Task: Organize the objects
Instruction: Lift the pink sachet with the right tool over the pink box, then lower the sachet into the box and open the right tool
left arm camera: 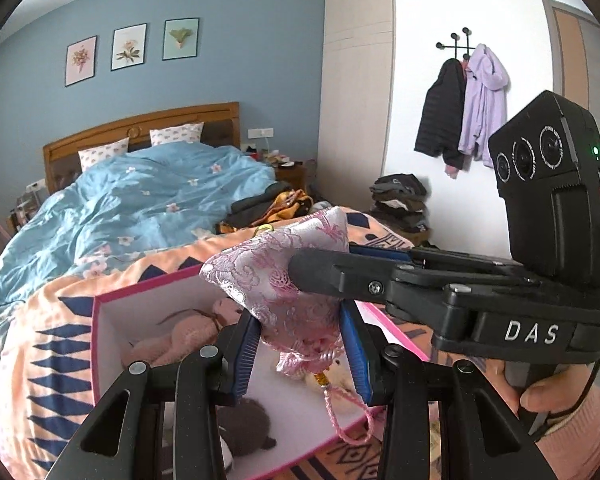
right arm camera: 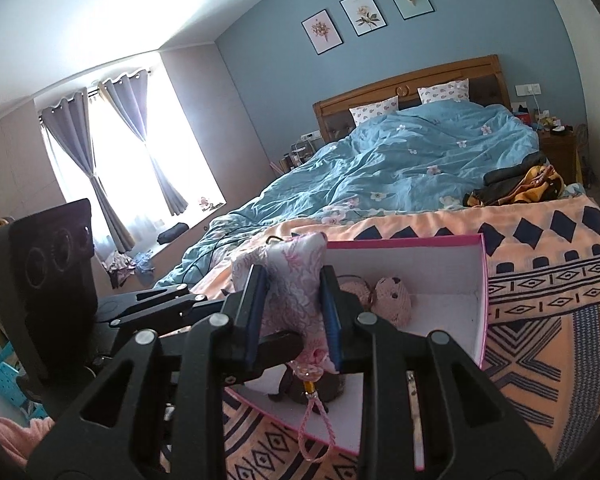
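My two wrist cameras sit close above the pink box (left arm camera: 100, 340), the left facing its right side, the right its left; both share the bed (right arm camera: 420, 168) beyond.

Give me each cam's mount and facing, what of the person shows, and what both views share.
Left wrist: on the left hand-held gripper, facing the bed's headboard and coats; a hand and the right hand-held gripper show.
Right wrist: on the right hand-held gripper, facing the window; a pink sleeve shows.
Shared: pink pouch, held by both, above the pink box.
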Tool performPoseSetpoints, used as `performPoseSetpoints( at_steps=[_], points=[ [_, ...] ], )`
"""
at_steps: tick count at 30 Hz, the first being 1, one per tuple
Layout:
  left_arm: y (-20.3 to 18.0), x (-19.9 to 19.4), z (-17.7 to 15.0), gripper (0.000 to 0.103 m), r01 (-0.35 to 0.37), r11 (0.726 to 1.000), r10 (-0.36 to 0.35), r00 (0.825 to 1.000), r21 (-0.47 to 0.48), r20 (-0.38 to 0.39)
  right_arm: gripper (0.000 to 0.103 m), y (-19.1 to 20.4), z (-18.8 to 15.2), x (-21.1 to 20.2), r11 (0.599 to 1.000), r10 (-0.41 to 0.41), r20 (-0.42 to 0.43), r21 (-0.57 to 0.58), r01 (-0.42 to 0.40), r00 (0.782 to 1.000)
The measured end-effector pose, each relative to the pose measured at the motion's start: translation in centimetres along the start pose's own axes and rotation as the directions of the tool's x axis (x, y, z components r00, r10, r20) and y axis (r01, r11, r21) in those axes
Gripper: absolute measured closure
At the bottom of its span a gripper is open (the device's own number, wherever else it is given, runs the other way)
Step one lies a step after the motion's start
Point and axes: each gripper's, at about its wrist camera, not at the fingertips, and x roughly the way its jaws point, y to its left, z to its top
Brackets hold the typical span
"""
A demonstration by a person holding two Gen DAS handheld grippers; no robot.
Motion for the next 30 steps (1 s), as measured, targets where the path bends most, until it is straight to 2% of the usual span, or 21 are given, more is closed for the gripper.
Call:
performPoseSetpoints(
  at_steps=[8, 17, 21, 25, 30],
  points=[
    [0.5, 1.7, 0.5, 0.063, -0.026, 1.000, 0.026, 0.999, 0.010, -0.024, 0.073, -1.2, 0.5, 1.1, 1.000, -0.015, 0.005, 0.027, 0.015, 1.000],
    [0.0, 4.5, -0.3, 0.063, -0.065, 0.997, 0.068, 0.994, 0.040, -0.080, 0.073, -2.9, -0.5, 2.3, 0.997, -0.050, -0.039, 0.060, 0.053, 0.998],
    [0.0, 5.8, -0.7, 0.063, -0.056, 0.998, 0.059, 0.991, 0.036, -0.118, 0.073, -3.7, -1.1, 3.0, 0.994, -0.073, -0.075, 0.072, 0.078, 0.995],
    [-0.2, 7.2, -1.3, 0.063, -0.054, 0.998, 0.060, 0.985, 0.039, -0.160, 0.073, -4.4, -1.9, 3.4, 0.991, -0.101, -0.107, 0.078, 0.110, 0.989],
    [-0.5, 9.1, -1.7, 0.062, -0.071, 0.997, 0.078, 0.969, 0.039, -0.232, 0.073, -5.0, -2.5, 4.2, 0.982, -0.173, -0.146, 0.057, 0.183, 0.974]
  ],
)
